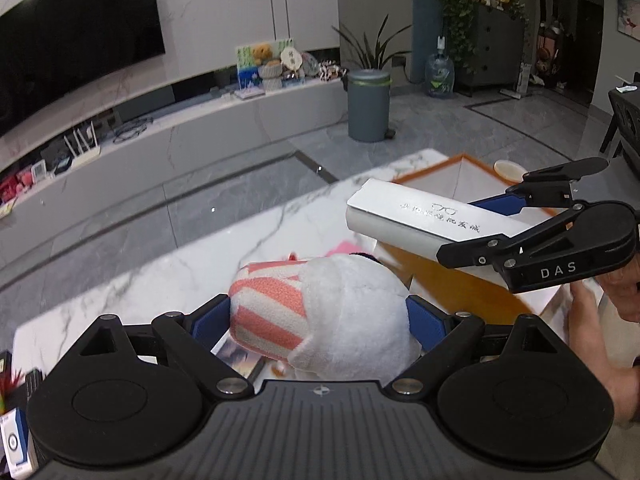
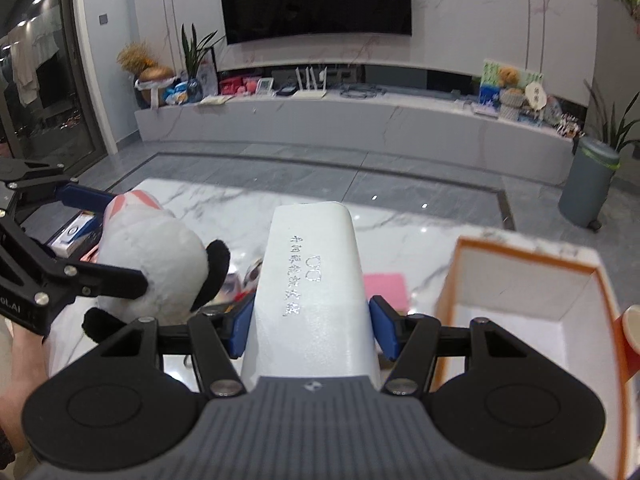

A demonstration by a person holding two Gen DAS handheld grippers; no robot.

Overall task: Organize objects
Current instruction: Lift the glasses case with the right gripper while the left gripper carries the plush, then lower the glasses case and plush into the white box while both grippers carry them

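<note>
My left gripper (image 1: 320,320) is shut on a white plush panda (image 1: 352,312) with a pink-and-white striped part, held above the marble table (image 1: 200,248). The panda also shows in the right wrist view (image 2: 152,256), with its black ears towards me. My right gripper (image 2: 312,324) is shut on a white glasses case (image 2: 316,280) with silver lettering. In the left wrist view the case (image 1: 416,216) hangs over the near corner of an open orange-rimmed box (image 1: 460,284). The box (image 2: 520,280) lies right of the case, white inside.
A pink pad (image 2: 386,290) and small printed items lie on the table under the grippers. A white round cup (image 1: 509,169) stands beyond the box. A blue-white packet (image 2: 74,236) lies at the table's left. A grey bin (image 1: 368,106) stands on the floor beyond.
</note>
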